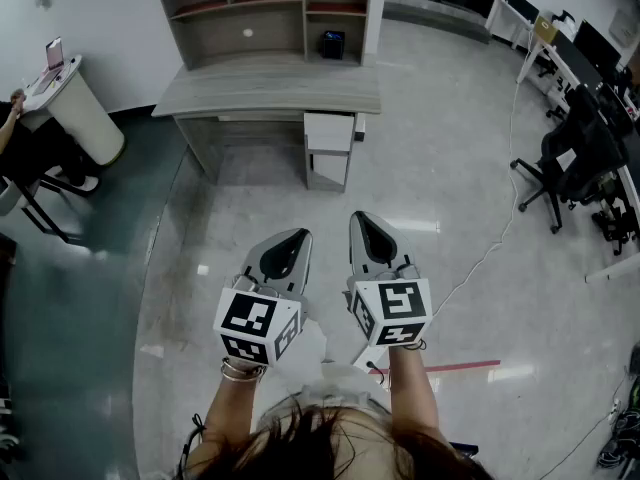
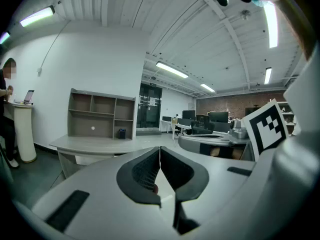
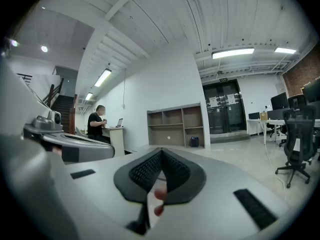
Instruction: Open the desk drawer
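Left claw [image 1: 300, 236], right claw [image 1: 360, 218], both closed, one desk [image 1: 270, 90], one drawer [image 1: 329, 131]

Desk [image 1: 270, 93] at 12 o'clock — pale grey wood-grain top, matt. Its drawer [image 1: 329, 131] front is smooth, lighter, off-white. Floor [image 1: 450, 168]: polished, glossy, mirrors the ceiling lights; the strip at 9 o'clock is darker teal, equally shiny. Left gripper [image 1: 300, 236] and right gripper [image 1: 362, 220] — smooth grey plastic shells, satin sheen. Pads [image 3: 145, 170] black, finely ribbed, rubber-like, matt. Marker cubes [image 1: 258, 323]: flat black-on-white print.
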Tool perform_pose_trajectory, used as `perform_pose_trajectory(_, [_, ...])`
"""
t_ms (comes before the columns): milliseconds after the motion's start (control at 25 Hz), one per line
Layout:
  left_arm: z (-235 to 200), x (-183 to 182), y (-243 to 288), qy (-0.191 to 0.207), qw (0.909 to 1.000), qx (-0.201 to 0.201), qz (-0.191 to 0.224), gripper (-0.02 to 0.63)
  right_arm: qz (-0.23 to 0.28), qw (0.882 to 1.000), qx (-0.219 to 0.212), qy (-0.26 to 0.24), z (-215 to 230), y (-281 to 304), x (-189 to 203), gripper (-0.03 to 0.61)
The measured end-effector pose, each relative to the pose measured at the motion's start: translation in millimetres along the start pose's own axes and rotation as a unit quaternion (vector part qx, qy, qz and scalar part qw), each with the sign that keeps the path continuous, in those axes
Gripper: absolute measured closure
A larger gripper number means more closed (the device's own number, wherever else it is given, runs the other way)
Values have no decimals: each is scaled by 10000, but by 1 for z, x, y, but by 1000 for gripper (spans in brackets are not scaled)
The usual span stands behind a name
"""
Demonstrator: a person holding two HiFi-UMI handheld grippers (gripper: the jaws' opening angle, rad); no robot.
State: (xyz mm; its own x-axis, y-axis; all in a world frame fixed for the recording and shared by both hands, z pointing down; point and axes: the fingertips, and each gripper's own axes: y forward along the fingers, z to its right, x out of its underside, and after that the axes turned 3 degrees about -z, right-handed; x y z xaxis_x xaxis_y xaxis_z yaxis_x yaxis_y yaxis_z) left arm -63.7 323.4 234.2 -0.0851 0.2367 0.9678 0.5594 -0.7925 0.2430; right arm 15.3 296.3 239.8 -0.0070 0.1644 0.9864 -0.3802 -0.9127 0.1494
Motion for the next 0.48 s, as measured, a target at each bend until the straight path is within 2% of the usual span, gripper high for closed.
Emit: perform_pose_trajectory(480, [-41,-25,58,-75,9996,266,-16,601,-136,9995,283,-59,32,59,-15,560])
